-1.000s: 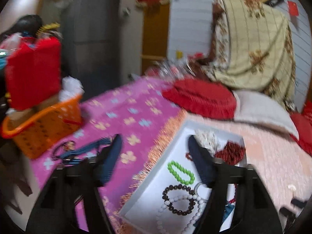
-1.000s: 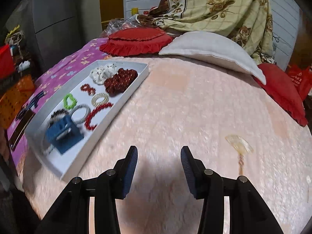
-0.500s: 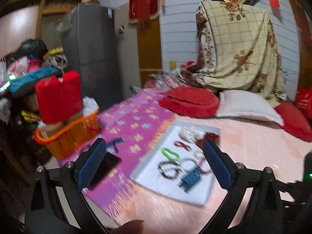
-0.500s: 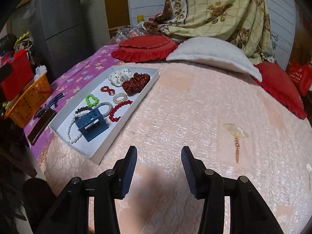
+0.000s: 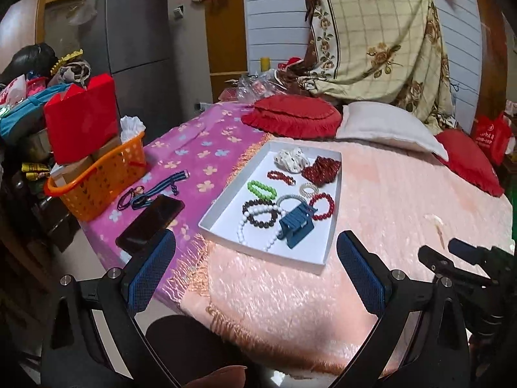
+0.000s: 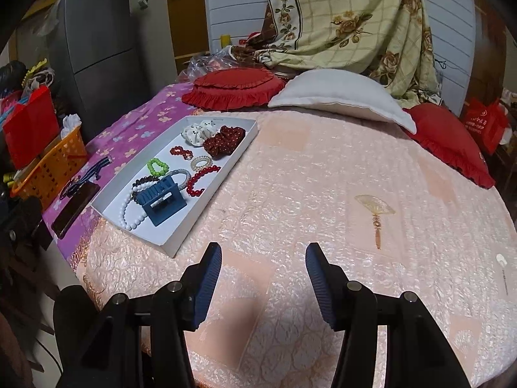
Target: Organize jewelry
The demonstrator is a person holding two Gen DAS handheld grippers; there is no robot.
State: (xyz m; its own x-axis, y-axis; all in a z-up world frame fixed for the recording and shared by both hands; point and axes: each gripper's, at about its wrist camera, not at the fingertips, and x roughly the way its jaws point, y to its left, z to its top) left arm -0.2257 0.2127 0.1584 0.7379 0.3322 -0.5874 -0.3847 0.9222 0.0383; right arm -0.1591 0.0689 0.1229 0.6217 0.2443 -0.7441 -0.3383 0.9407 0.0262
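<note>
A white tray [image 5: 223, 207] lies on the pink bedspread and shows in the right wrist view too [image 6: 213, 200]. It holds a blue hair claw [image 5: 295, 226], a white bead necklace [image 5: 255, 226], a dark bead bracelet [image 5: 258, 213], green [image 5: 261, 189] and red [image 5: 321, 202] bracelets, and white and maroon scrunchies [image 5: 321, 169]. My left gripper [image 5: 255, 271] is open and empty, above the bed's near edge, short of the tray. My right gripper [image 6: 263, 286] is open and empty over the bedspread, right of the tray.
A black phone [image 5: 150, 223] and a striped lanyard [image 5: 158, 189] lie on the purple blanket left of the tray. An orange basket [image 5: 97, 177] stands at the far left. Red and white cushions [image 5: 292, 116] line the back. A small fan hairpin [image 6: 374, 208] lies on the bedspread.
My left gripper has pulled back and up from the tray and opened wider. The right gripper has also drawn back, so more of the bed shows.
</note>
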